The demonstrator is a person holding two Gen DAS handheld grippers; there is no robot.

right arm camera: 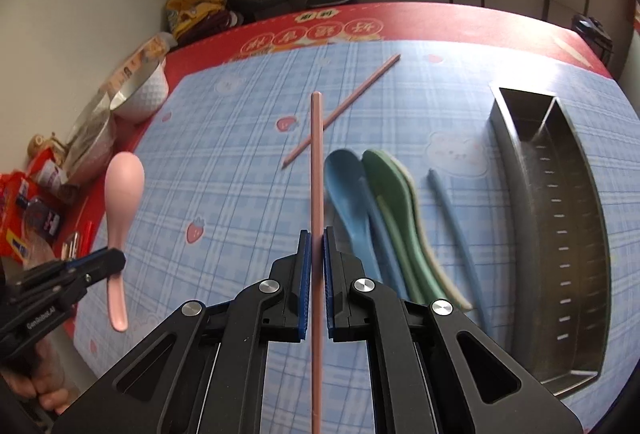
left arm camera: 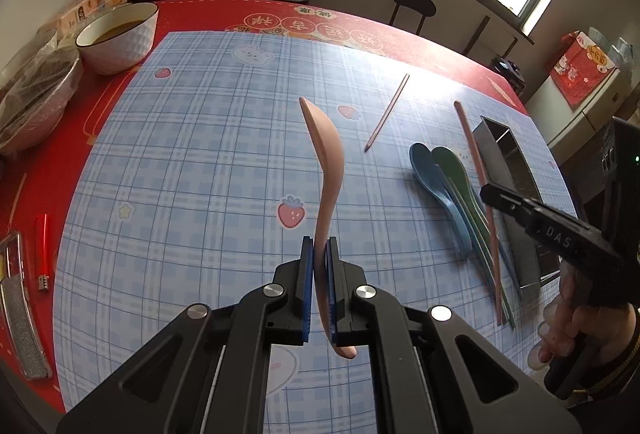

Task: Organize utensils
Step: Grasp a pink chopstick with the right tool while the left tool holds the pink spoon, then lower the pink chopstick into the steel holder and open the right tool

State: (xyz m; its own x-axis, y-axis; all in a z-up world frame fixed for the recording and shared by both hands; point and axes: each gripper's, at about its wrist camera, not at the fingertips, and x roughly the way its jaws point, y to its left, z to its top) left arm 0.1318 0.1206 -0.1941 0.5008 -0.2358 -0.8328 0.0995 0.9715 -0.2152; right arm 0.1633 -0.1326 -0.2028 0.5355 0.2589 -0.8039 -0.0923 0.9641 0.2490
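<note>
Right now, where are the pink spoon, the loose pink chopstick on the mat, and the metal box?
pink spoon (left arm camera: 325, 149), left wrist view, bowl edge.
loose pink chopstick (right arm camera: 348, 103), right wrist view, mid-shaft.
metal box (right arm camera: 592, 201), right wrist view, right wall.

The right gripper (right arm camera: 316, 246) clamps a long pink chopstick (right arm camera: 316, 161) above the blue plaid mat (right arm camera: 224, 137). On the mat lie a second pink chopstick (right arm camera: 360, 89), blue (right arm camera: 348, 185) and green plastic spoons (right arm camera: 390, 185), and, far right, a grey metal tray (right arm camera: 560, 193). At left, the left gripper (right arm camera: 100, 262) holds a pink plastic spoon (right arm camera: 122, 189).
</note>
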